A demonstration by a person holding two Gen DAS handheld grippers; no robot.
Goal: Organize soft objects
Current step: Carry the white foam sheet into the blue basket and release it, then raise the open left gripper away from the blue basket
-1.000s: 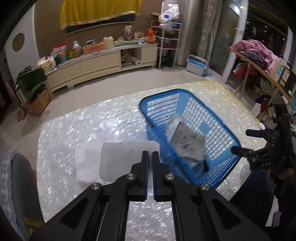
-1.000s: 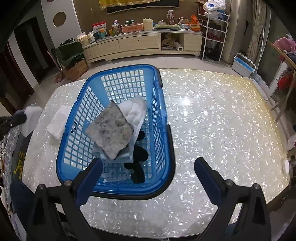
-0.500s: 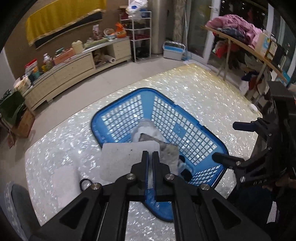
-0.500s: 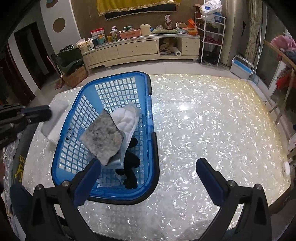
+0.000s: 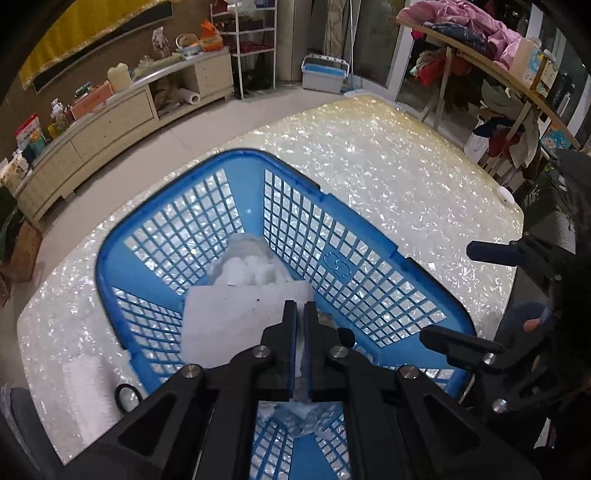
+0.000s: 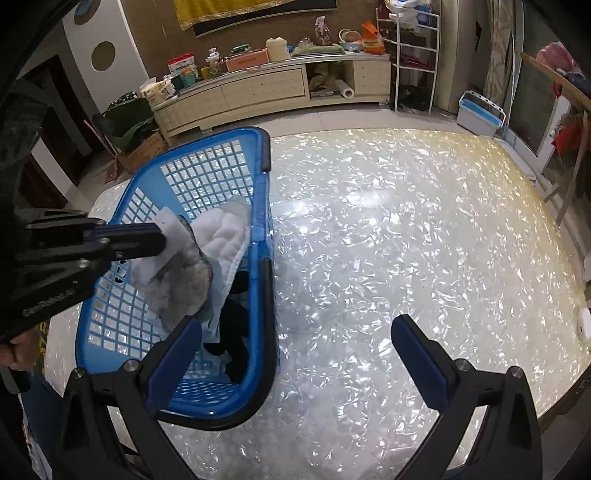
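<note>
White foam sheet (image 5: 229, 314), flat and rectangular, hangs pinched between the fingers of the left gripper (image 5: 300, 306), which are pressed together on its edge. It hovers over the inside of a blue plastic lattice basket (image 5: 343, 266) with a black handle. In the basket lie a white quilted pad (image 6: 225, 236), a mottled grey cloth (image 6: 184, 288) and some dark fabric (image 6: 232, 343) at the bottom. From the right wrist view the foam sheet sits just above the grey cloth; whether they touch cannot be told.

Right gripper (image 6: 295, 362) is held above the near edge of the worktop, its blue-padded fingers spread wide with nothing between them, one finger over the basket's near corner.

The basket stands on a large worktop (image 6: 406, 240) with a glossy, pearly white crackle pattern that throws back bright glints of light. Another white foam piece (image 5: 88, 384) lies on the worktop just outside the basket, beside a small black ring (image 5: 127, 395).

Beyond the worktop is a pale tiled floor and a long cream sideboard (image 6: 266, 88) crowded with boxes, jars and packets, a roll of paper in its open shelf. A wire shelving rack (image 6: 413, 55) stands at its end, a blue and white bin (image 6: 480, 114) by the window, and a yellow hanging (image 6: 251, 11) on the brown wall. A wooden rack piled with clothes (image 5: 472, 26) runs along one side.
</note>
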